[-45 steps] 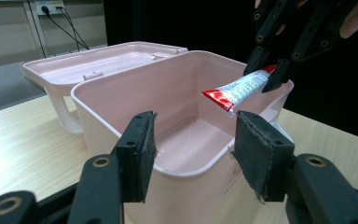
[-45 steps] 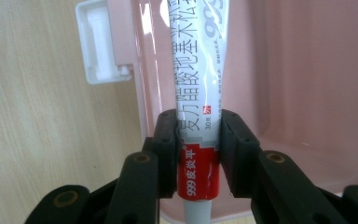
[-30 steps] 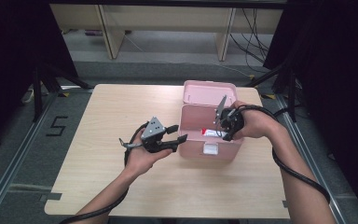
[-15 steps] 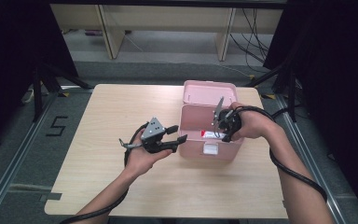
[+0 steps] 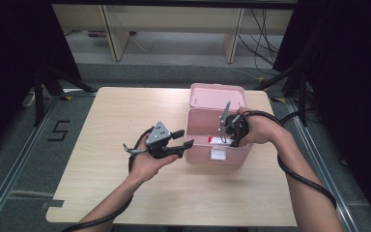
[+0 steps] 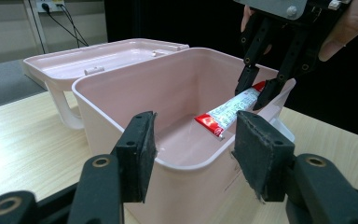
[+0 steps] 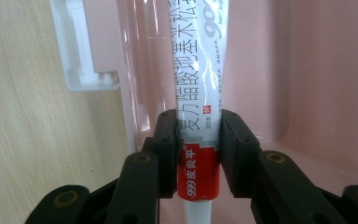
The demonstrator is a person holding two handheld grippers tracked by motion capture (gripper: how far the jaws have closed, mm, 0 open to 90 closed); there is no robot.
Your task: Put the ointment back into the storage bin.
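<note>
Right gripper [image 5: 225, 131] clamps the red-and-white tube [image 7: 196, 140] by its red end, the tube slanting down inside the open pink box [image 5: 200, 150]. Left gripper [image 5: 182, 140] waits just left of the box, jaws apart, gripping nothing.

Table's [image 5: 125, 116] evenly lit from overhead with dark surroundings, soft shadows, slight glare on the pink box [image 7: 135, 70], close-ups a bit soft.

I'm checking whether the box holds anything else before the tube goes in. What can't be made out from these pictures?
- Box floor: in the high view, the right hand-held gripper and hand cover part of it; in the left gripper view, the near wall hides part.
- Tube: far end cut off by the right gripper view's top edge.
- Tube print: too small in the high view.
</note>
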